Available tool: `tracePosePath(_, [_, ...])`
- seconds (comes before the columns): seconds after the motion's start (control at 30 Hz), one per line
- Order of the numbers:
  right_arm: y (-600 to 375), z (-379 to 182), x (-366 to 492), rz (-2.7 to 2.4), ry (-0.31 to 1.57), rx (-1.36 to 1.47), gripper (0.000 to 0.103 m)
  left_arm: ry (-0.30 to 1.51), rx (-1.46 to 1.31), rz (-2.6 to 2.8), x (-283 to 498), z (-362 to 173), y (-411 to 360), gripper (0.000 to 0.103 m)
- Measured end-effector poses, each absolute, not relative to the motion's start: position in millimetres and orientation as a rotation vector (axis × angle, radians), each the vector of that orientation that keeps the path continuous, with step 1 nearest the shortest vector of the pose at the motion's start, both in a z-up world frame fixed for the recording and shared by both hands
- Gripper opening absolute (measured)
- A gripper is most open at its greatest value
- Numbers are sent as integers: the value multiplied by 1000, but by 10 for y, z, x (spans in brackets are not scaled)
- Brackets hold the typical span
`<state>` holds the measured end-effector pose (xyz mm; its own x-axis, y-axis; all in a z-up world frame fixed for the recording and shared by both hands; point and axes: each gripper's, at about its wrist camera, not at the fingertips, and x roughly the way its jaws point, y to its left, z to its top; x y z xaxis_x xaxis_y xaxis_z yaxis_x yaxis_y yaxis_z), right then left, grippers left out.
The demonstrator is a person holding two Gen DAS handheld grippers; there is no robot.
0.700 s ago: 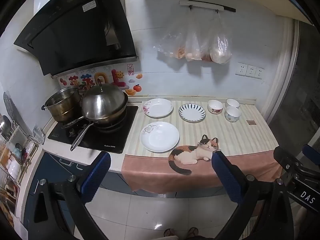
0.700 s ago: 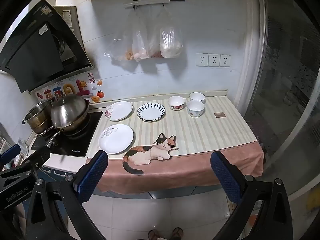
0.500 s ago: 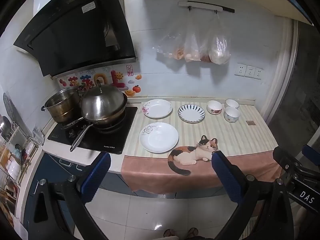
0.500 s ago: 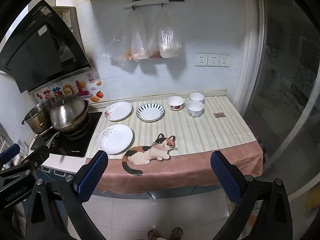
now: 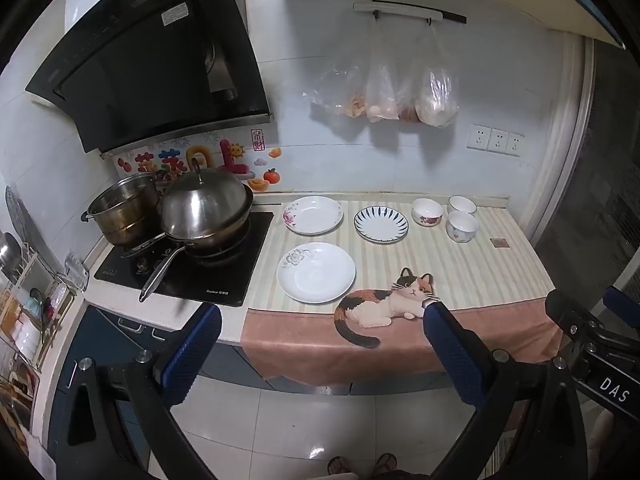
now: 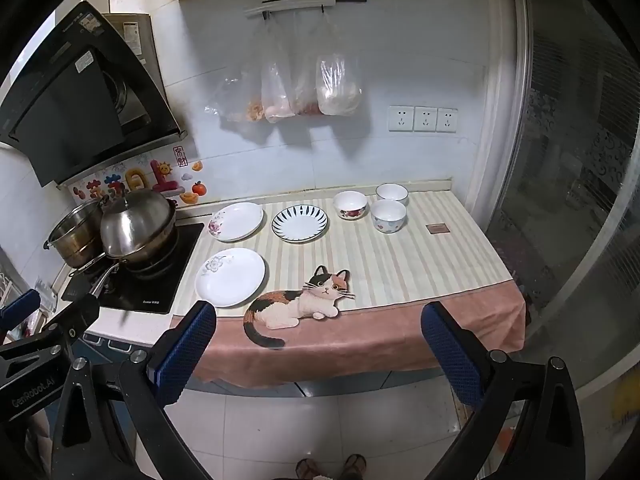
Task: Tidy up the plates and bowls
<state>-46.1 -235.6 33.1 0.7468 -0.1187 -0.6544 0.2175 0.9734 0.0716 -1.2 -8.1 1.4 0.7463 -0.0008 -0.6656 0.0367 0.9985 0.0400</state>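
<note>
Nothing is stacked yet: three plates (image 5: 316, 272) and three bowls (image 5: 462, 226) lie apart on the tabletop (image 5: 460, 272). Left gripper (image 5: 320, 316) and right gripper (image 6: 318, 314) are held back, fingers spread wide and empty.

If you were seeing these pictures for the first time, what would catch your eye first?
Probably the calico cat print on the striped counter cloth, near its front edge. Behind it stand three plates and three bowls, the blue-rayed plate in the middle. At left, a domed steel lid gleams on the stove.
</note>
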Motion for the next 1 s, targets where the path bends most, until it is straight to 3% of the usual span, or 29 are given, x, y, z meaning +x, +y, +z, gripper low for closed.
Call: tracePosePath(1.0, [-2337,311,-427,-198,701,150,103,725,49,-27,-60,10,-127,103])
